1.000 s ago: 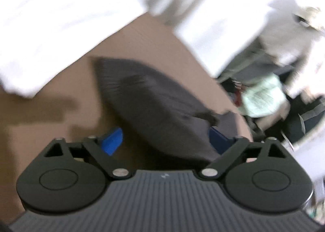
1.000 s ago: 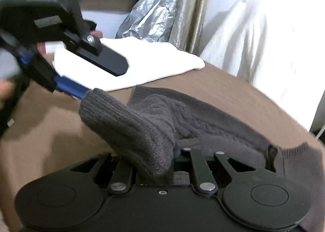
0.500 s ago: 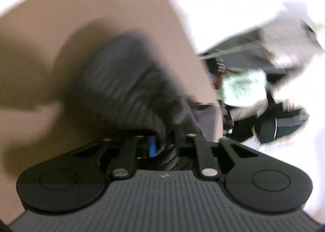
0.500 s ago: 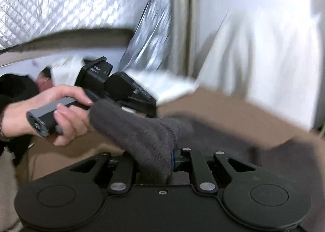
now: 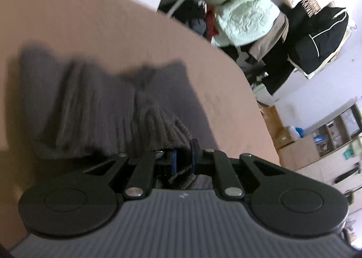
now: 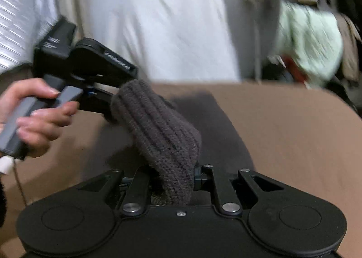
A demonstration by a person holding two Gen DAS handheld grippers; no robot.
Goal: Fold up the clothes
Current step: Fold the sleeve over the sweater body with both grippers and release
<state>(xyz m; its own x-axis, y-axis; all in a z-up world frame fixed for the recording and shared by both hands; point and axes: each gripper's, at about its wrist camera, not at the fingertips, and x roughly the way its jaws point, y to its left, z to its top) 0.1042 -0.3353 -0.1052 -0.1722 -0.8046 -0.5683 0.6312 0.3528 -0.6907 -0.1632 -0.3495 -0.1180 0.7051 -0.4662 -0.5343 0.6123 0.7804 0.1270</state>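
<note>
The brown bedspread [image 5: 113, 20] lay smooth beneath a cluttered room. I had the left gripper [image 5: 183, 158] and the right gripper [image 6: 172, 176] both clamped on the dark grey sweater [image 5: 101, 104], its ribbed, stretchy knit half lifted off the bed. I judged the thick ribbing could slip from either pinch and skew the fold.

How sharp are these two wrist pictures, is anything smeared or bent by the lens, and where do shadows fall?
Left wrist view: the dark knit sweater is smeared, the left gripper stays crisp, the brown surface's edge bows from the fisheye lens. Right wrist view: the pale green garment streaks, the ribbed knit in the right gripper is sharp, a shadow lies beneath it.
</note>
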